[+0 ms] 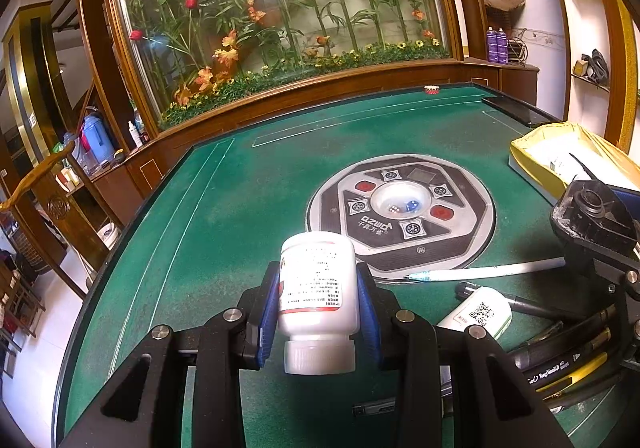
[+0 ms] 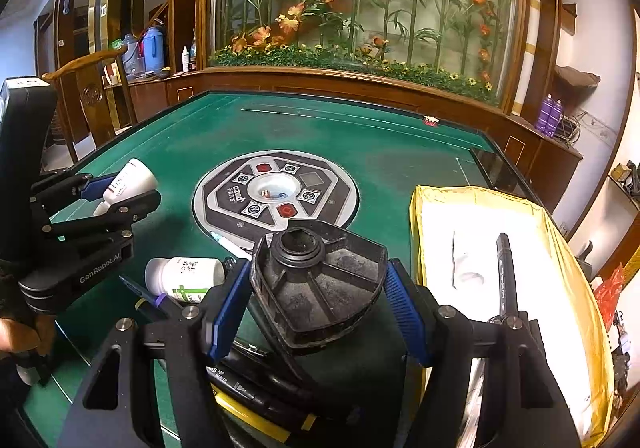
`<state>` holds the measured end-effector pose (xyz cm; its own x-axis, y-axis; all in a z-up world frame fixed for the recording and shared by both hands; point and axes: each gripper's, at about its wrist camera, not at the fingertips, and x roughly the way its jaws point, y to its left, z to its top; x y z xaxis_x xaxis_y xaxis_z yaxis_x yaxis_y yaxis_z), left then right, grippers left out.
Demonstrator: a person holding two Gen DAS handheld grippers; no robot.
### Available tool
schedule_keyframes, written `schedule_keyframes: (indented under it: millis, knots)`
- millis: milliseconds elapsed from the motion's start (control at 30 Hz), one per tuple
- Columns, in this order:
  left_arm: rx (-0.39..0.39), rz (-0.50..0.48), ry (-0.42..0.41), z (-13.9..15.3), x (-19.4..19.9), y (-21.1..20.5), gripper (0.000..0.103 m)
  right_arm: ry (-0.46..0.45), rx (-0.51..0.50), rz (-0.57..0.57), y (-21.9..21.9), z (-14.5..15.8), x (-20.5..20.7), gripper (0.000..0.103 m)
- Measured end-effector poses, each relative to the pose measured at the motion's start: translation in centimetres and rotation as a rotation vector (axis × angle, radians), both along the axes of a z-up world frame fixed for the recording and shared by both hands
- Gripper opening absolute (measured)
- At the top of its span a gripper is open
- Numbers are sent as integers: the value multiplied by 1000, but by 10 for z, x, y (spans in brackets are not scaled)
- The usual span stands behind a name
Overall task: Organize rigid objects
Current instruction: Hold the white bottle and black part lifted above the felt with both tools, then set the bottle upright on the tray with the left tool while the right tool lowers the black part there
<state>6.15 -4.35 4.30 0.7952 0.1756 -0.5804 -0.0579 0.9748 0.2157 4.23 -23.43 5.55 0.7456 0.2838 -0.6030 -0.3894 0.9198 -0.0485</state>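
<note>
Left wrist view: left jaws (image 1: 318, 300) clamp a white bottle (image 1: 316, 288), while right jaws (image 2: 318, 292) grip a black part (image 2: 320, 280) above the desk (image 2: 360, 139).

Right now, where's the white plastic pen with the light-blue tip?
The white plastic pen lies flat on the green felt table, tip at the round dice console's near edge, just beyond the lying green-labelled white bottle.
</note>
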Motion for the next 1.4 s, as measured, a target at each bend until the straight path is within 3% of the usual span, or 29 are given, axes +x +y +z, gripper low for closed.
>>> schedule_keyframes:
  millis: [733,1067,1400]
  knots:
    - [2,0,2,-2,1,0,38,-8,-27,-8,-1,-8,1,66]
    - [-25,14,-42,11,-8,-3,38,-84,-52,-55,-8,7,-15,66]
    - [-88,-105,-36,34,-22,-63,38,-156,-65,-144,-56,29,-32,66]
